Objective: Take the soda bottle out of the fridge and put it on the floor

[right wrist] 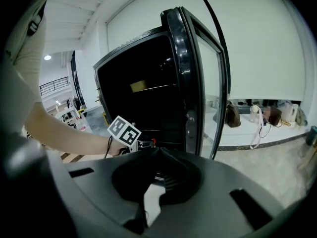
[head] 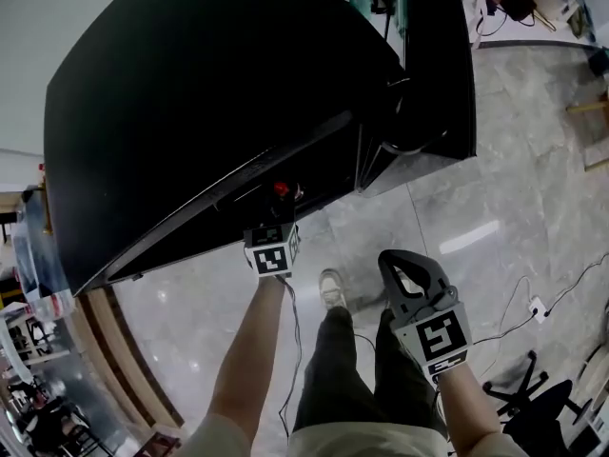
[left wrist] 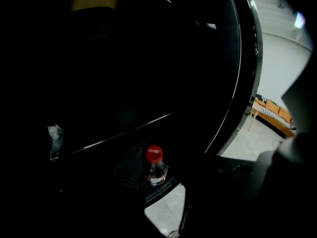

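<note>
In the head view the black fridge (head: pixel 219 93) stands with its door (head: pixel 442 65) swung open over the grey floor (head: pixel 495 217). The left tool (head: pixel 277 209) reaches in under the fridge's front edge, and the red cap of the soda bottle (head: pixel 282 188) shows just ahead of its marker cube. The right tool (head: pixel 394 261) hangs low beside the person's right leg (head: pixel 404 379), well apart from the fridge, with its jaws together and nothing between them. The left gripper view is very dark. The soda bottle (left wrist: pixel 154 155) stands upright between this tool's jaws, which are closed on its clear neck below the cap, with a ribbed pad against its left side. A patch of pale floor shows beneath it, and the bottle is clear of that floor. In the right gripper view the tool's (right wrist: pixel 158 151) jaws meet at their tips, empty. Beyond them the left tool (right wrist: pixel 145 143) sits at the open fridge (right wrist: pixel 143 83), a speck of red at its tip.
</note>
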